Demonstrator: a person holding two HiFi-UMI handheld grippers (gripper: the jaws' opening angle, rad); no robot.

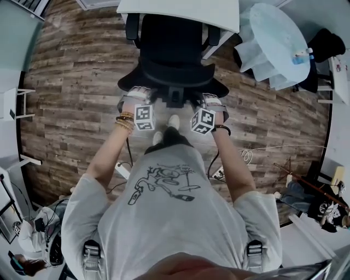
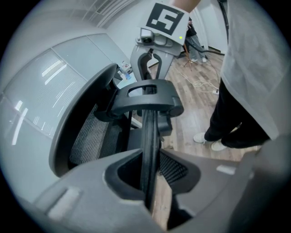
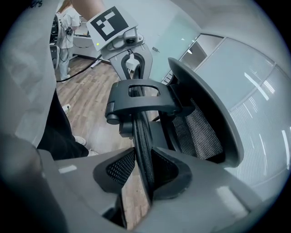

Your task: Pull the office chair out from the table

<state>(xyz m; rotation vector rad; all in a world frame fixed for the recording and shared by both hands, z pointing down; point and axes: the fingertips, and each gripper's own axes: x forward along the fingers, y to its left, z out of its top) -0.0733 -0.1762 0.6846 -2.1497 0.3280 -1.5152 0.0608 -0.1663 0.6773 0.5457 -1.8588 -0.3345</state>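
Note:
The black office chair (image 1: pixel 172 49) stands half under the white table (image 1: pixel 180 11), its back toward me. My left gripper (image 1: pixel 136 94) grips the left part of the backrest's top rim, and my right gripper (image 1: pixel 210 97) grips the right part. In the left gripper view the thin black rim (image 2: pixel 148 136) runs between the left gripper's (image 2: pixel 150 182) jaws, which are shut on it. In the right gripper view the same rim (image 3: pixel 142 136) is clamped in the right gripper (image 3: pixel 148 177). A black bracket (image 2: pixel 145 98) sits mid-rim between the two grippers.
A round pale table (image 1: pixel 279 38) stands to the right of the chair. Wood floor lies on both sides, with cables (image 1: pixel 249 156) at the right behind me. My shoes (image 1: pixel 174 121) are just behind the chair. Clutter fills the lower corners.

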